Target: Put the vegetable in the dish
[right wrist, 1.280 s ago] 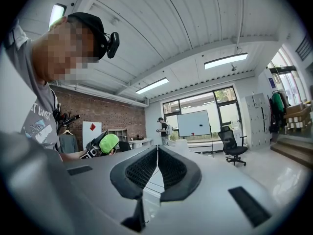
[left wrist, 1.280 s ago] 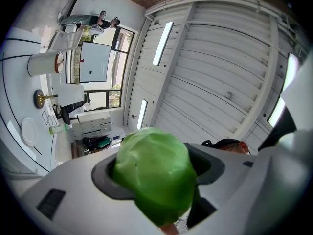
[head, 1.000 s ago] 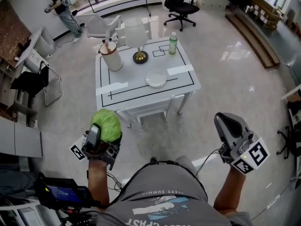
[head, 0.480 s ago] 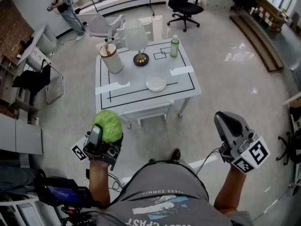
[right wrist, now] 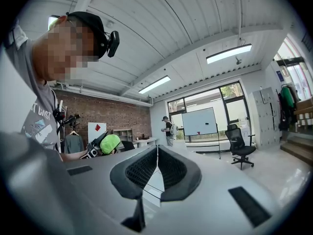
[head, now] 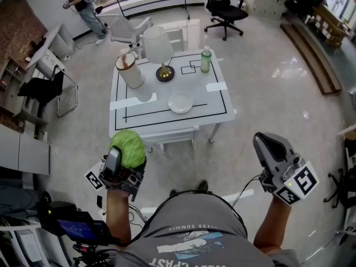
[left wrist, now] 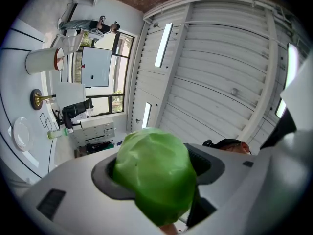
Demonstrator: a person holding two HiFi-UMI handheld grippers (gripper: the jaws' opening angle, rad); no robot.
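Head view alone gives the layout: white table (head: 214, 102) across the floor ahead, dish (head: 180, 102) near its middle, both grippers well short of it, held up before the person's chest. Green vegetable (head: 127, 148), a round leafy head, sits at the tip of the left gripper (head: 123, 161). Left gripper view: jaws spread wide, pads pinching the vegetable on both sides. Right gripper (head: 266, 141), per its own view: jaws pressed together, nothing between them.
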